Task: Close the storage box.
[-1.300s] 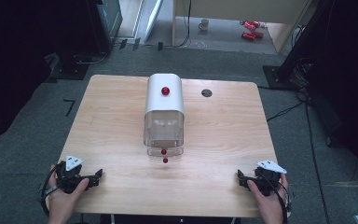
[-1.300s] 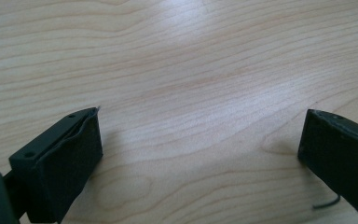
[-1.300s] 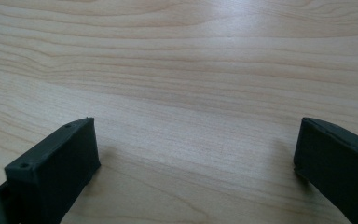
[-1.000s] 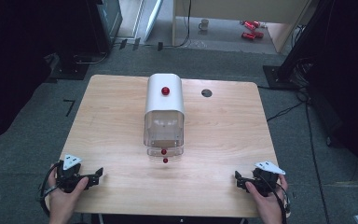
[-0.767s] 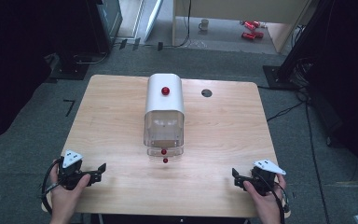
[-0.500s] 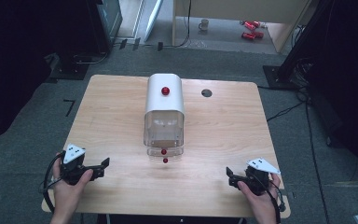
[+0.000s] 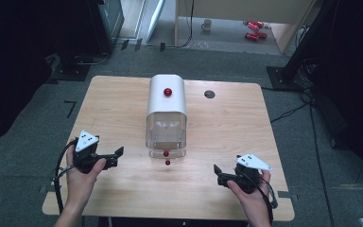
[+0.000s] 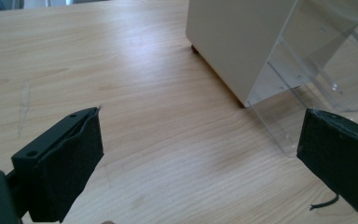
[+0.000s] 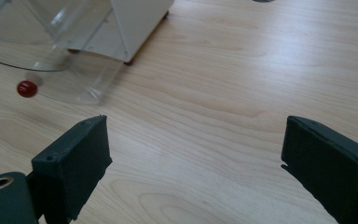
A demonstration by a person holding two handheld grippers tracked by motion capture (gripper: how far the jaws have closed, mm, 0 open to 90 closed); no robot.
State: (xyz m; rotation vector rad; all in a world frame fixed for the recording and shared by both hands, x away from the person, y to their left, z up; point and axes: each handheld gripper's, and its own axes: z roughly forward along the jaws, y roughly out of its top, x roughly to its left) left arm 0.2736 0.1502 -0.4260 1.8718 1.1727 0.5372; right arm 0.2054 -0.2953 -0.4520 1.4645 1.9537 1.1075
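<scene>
A white, round-topped box with a clear plastic front (image 7: 166, 113) stood mid-way on the light wooden surface (image 7: 113, 99), a small red ball (image 7: 168, 162) just before it. The left gripper (image 7: 116, 154) and right gripper (image 7: 219, 171) flanked it, well apart, jaws wide and empty; the right's had just been closing slightly

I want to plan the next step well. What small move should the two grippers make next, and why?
Probably bring both inward toward the white box. The left gripper and right gripper stand open, holding nothing, on either side of it, aimed at its clear front.
</scene>
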